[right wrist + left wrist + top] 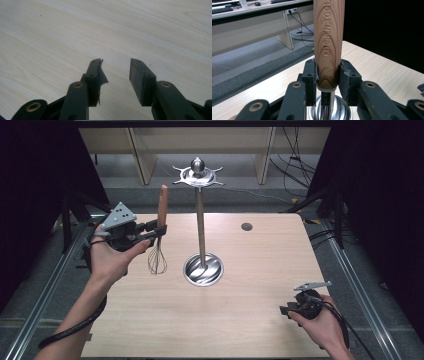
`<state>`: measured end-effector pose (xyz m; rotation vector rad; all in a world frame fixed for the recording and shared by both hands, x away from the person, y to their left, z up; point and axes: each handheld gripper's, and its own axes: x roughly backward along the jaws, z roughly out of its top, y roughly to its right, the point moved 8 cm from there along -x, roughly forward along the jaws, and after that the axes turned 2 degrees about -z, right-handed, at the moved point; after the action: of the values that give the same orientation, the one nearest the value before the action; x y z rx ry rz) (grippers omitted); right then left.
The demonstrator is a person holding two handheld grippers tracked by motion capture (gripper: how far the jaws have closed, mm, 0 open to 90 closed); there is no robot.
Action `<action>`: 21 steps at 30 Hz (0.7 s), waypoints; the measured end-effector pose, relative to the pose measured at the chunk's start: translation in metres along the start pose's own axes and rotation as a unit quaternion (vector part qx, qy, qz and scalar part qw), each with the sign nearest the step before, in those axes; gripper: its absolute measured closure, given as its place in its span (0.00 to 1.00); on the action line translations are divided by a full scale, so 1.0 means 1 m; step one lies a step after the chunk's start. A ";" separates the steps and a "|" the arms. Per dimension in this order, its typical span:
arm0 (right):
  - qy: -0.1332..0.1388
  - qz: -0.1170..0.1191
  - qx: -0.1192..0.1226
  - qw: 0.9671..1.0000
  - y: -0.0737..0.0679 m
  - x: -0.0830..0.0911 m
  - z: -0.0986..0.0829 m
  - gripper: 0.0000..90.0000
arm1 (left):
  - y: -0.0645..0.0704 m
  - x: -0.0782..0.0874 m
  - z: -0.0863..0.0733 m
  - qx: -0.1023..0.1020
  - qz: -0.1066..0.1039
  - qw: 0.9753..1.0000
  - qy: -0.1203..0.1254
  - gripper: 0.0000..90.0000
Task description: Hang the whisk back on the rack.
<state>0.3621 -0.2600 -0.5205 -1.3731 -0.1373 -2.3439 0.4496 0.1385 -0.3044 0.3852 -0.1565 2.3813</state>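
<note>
Beside the held whisk [159,237], a steel rack [201,230] stands just right of it

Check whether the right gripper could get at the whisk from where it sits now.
Probably yes, but with a long move. The right gripper is open near the table's near right corner; the whisk is held upright by the left gripper, across the stand.

Pale wooden table [165,320] bears a steel stand [202,268].

Utensil stand [201,225] blocks table [150,330] centre; whisk [159,232] hangs just left; near half open.
</note>
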 end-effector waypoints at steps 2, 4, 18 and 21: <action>0.001 -0.002 0.008 1.000 0.002 0.000 0.000 0.69 | -0.002 -0.001 0.003 -0.009 -0.001 1.000 0.006 0.76; 0.002 -0.002 0.008 1.000 0.002 0.000 0.000 0.69 | -0.003 -0.001 0.004 -0.012 0.000 1.000 0.004 0.76; 0.011 0.001 0.006 1.000 0.001 -0.002 0.001 0.68 | -0.004 -0.005 0.012 -0.015 -0.002 1.000 0.004 0.76; 0.001 -0.003 0.009 1.000 0.002 0.000 0.000 0.68 | -0.004 -0.006 0.014 -0.016 -0.004 1.000 0.005 0.76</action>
<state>0.3633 -0.2616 -0.5209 -1.3620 -0.1614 -2.3430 0.4599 0.1349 -0.2934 0.3582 -0.1884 2.3703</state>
